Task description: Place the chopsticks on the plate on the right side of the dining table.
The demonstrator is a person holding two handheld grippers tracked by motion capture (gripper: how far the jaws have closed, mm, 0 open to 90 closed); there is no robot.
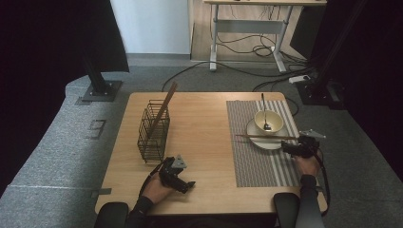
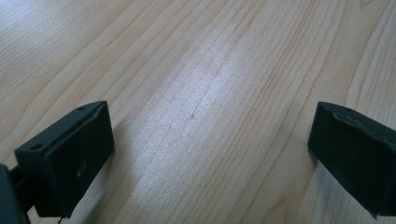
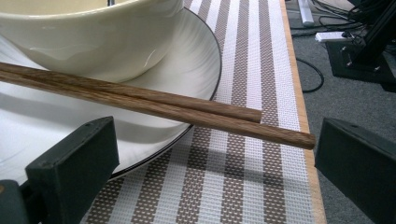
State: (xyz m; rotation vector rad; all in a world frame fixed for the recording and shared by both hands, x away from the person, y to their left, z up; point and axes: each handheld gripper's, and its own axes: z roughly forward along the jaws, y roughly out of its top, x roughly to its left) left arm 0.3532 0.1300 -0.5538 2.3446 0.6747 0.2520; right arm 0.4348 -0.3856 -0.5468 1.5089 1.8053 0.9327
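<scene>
A pair of brown wooden chopsticks (image 1: 266,137) (image 3: 154,100) lies across the rim of a white plate (image 1: 254,131) (image 3: 191,65), in front of a cream bowl (image 1: 269,120) (image 3: 88,37) that holds a black spoon (image 1: 264,111). My right gripper (image 1: 291,147) (image 3: 212,161) is open, its jaws standing on either side of the chopsticks' thick ends without touching them. My left gripper (image 1: 190,185) (image 2: 210,154) rests open low over bare wood near the table's front, nothing between its jaws.
A striped placemat (image 1: 259,161) (image 3: 243,186) lies under the plate, close to the table's right edge (image 3: 306,121). A black wire basket (image 1: 153,131) with a long brown stick leaning out stands at the left. Cables and a desk frame lie on the floor beyond.
</scene>
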